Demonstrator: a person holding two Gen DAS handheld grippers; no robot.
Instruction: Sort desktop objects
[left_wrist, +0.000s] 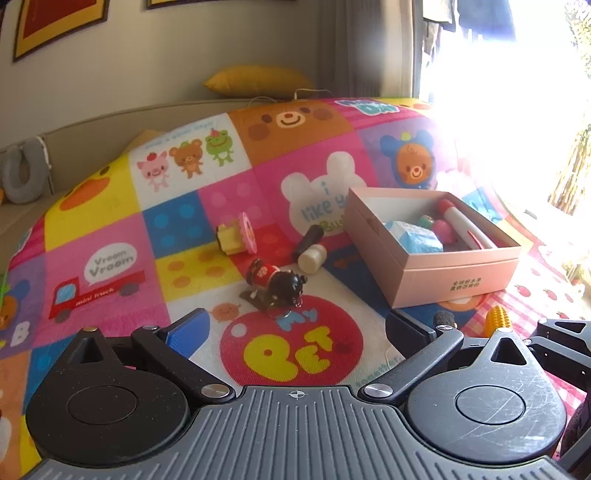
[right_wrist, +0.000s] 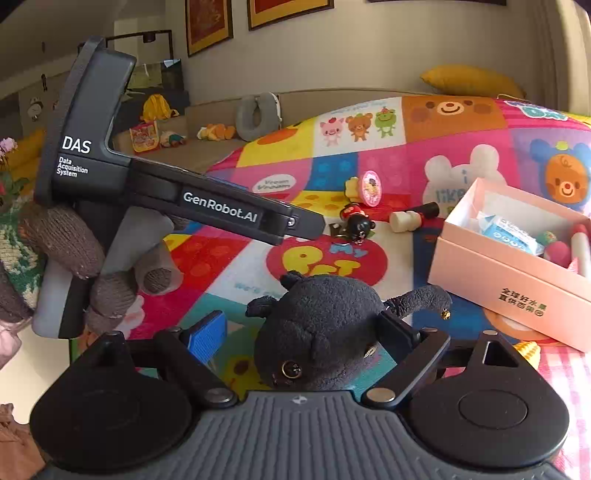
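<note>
A: Where's the black plush cat (right_wrist: 325, 332)?
B: Seen btwn the right tongs (right_wrist: 306, 332), lying on the cartoon-print mat (right_wrist: 369, 173). The blue pad (right_wrist: 207, 338) stands clear of it on one side; the dark finger is at its flank by the tail, contact can't be told. Spread wide, so prob. not gripped.
A: Looks?
B: Dark fuzzy fabric, amber eye, small ears, thin tail w/ a gold bell.
A: Left tongs (left_wrist: 295, 325)?
B: Held wide, nothing btwn them, aimed over the mat at the black bear keychain (left_wrist: 280, 284). Likely kept ready for the next pick.
A: The pink box (left_wrist: 436, 254)?
B: Lid off, set near the tongs as the bin; milk-carton toy (left_wrist: 417, 236), red-capped marker (left_wrist: 465, 225) & small bits are already inside. Stamps (left_wrist: 310, 247) are left on the mat.
</note>
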